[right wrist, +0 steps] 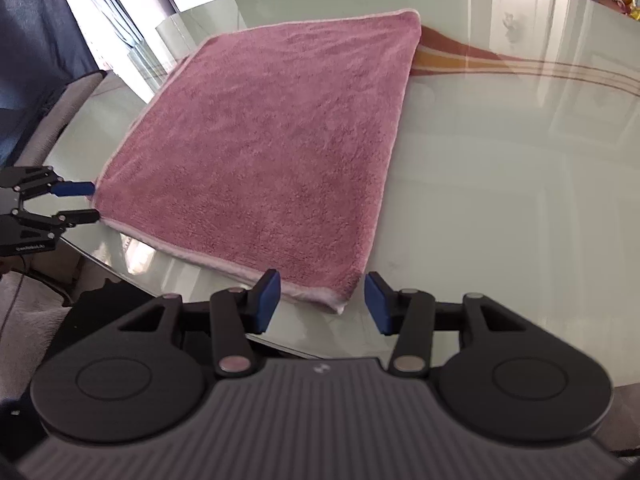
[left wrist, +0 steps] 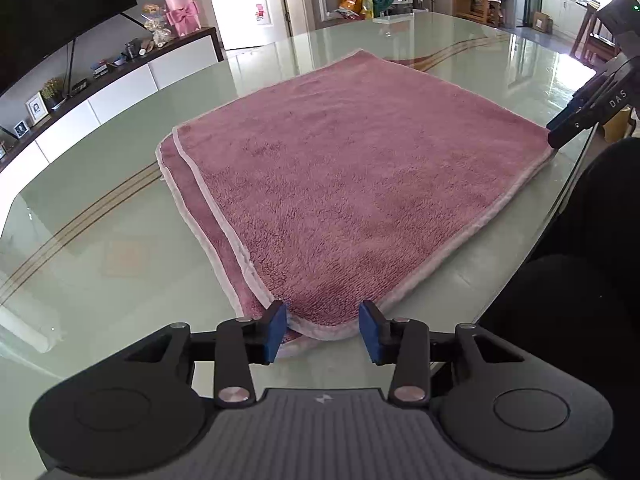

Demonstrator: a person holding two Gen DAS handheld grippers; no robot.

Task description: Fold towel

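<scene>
A pink towel (left wrist: pixel 352 168) with a pale hem lies folded in two layers on the glass table (left wrist: pixel 100 208); the lower layer sticks out along its left edge. My left gripper (left wrist: pixel 323 330) is open, its blue pads either side of the towel's near corner. In the right wrist view the towel (right wrist: pixel 264 140) lies flat. My right gripper (right wrist: pixel 320 302) is open around the towel's other near corner. The left gripper (right wrist: pixel 94 202) also shows there at the left corner, jaws apart. The right gripper's fingers (left wrist: pixel 568 124) show at the towel's right corner in the left wrist view.
The table edge runs close by the towel's near side (right wrist: pixel 160 280). A white sideboard (left wrist: pixel 120 92) with small items and a pink gift box (left wrist: pixel 182 14) stands beyond the table at left. A chair (right wrist: pixel 52 112) sits at the table's left side. Dark clothing (left wrist: pixel 580 280) is at right.
</scene>
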